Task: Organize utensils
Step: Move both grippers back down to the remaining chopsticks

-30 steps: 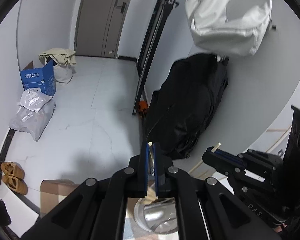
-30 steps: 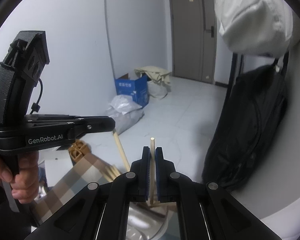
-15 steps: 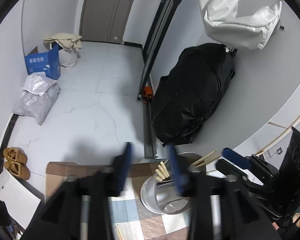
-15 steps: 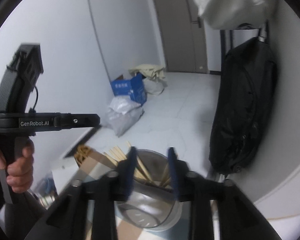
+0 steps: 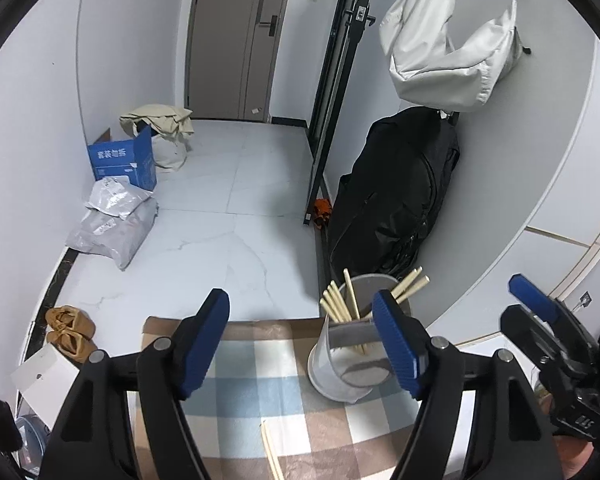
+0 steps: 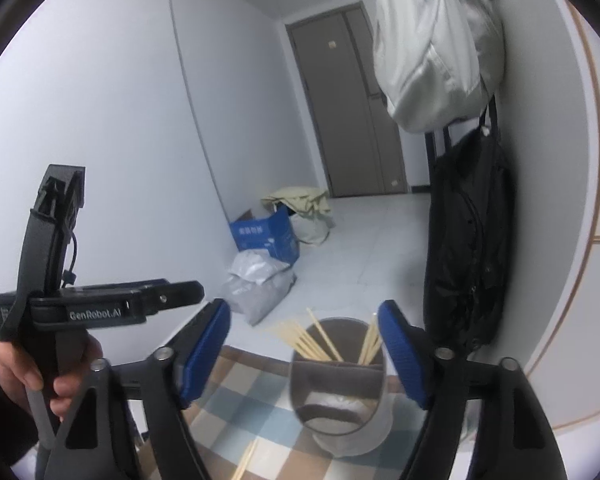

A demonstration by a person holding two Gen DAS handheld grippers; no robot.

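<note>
Both grippers stand with their blue-padded fingers spread wide and nothing between them. The left gripper hangs over the checked cloth on the tabletop, its right finger crossing in front of the metal holder and hiding part of that holder's rim. The right gripper frames the same holder from the other side.

The chopsticks stand bundled in the holder, tips fanning out above the rim; their lower ends are lost inside the cup and an exact count cannot be made. 2 more loose chopsticks lie flat on the cloth near the lower edge of the left view, cut off by the frame; in the right view they appear only as a thin pale sliver, partly hidden behind a finger.

The person's left hand grips the other tool's handle at the left of the right view.
</note>
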